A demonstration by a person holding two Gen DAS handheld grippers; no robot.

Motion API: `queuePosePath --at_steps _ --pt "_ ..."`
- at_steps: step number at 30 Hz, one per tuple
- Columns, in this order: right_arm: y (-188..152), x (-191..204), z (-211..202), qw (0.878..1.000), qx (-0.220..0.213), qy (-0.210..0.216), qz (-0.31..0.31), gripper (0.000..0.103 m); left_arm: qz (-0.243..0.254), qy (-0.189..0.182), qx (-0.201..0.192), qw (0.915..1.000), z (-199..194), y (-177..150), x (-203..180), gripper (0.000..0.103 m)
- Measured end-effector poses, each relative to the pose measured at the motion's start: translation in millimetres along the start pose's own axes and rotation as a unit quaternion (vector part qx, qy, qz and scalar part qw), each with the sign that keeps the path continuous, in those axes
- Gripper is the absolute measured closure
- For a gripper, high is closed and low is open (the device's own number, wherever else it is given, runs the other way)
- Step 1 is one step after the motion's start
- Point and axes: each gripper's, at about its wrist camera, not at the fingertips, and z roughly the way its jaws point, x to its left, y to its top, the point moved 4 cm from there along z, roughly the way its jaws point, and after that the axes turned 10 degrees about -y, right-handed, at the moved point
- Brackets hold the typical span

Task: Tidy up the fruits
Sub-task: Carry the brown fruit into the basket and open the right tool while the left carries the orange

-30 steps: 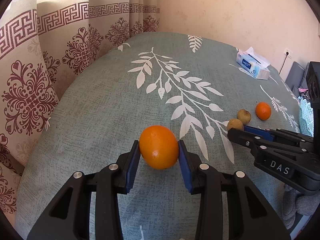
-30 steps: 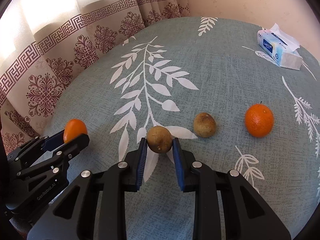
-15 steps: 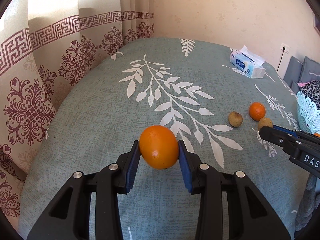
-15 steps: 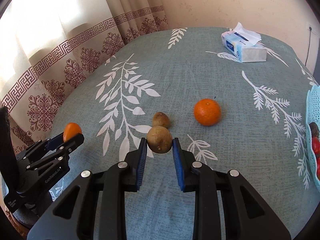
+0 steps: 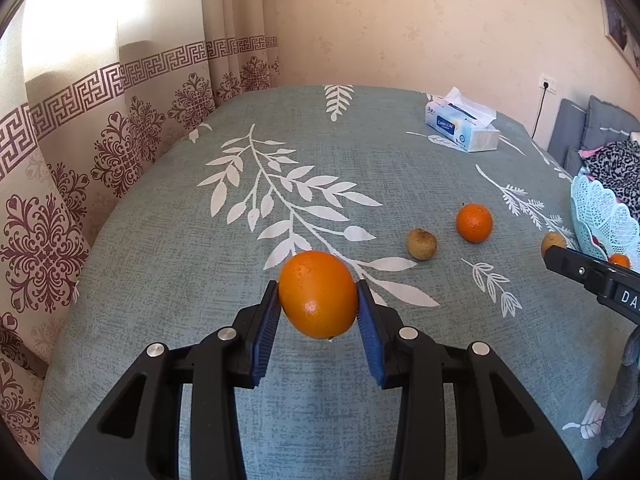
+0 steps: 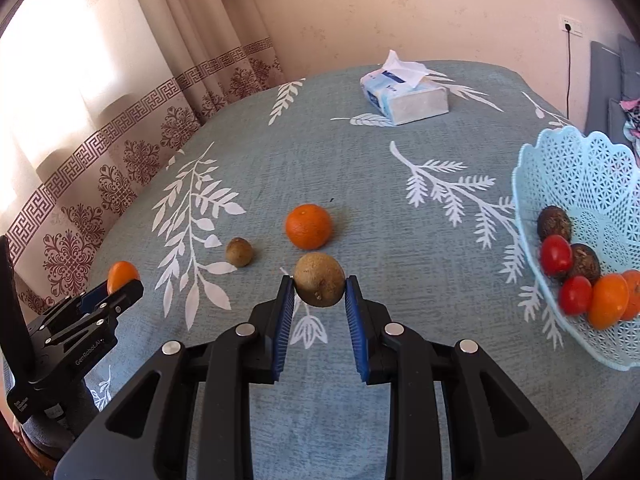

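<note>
Basket (image 6: 576,168) has come into view as both grippers, pinching orange (image 5: 318,294) and brown fruit (image 6: 319,279), lifted higher.

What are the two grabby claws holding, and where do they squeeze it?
The left gripper squeezes a round orange by its two sides. The right gripper squeezes a round brownish fruit by its two sides.

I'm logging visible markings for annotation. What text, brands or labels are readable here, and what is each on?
"GenRobot.AI": white print along the side of the left gripper, seen in the right wrist view.
"DA", cut off by the frame edge: white letters on the right gripper, seen in the left wrist view.
Blue brand print on the tissue pack: too blurred to read.
Small white label low on the left gripper's body: too small to read.
</note>
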Motion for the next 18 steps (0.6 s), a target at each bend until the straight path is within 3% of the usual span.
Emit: queuePosePath --at_steps 8,18 --pt "12 -59 -29 0.997 -0.045 -0.050 0.048 0.076 0.023 -0.011 0.002 0.9997 3 6 -26 0.065" --pt "15 -147 -47 0.982 -0.068 -0.127 0.122 0.076 0.054 -0.029 0.007 0.9981 7 13 -63 0.065"
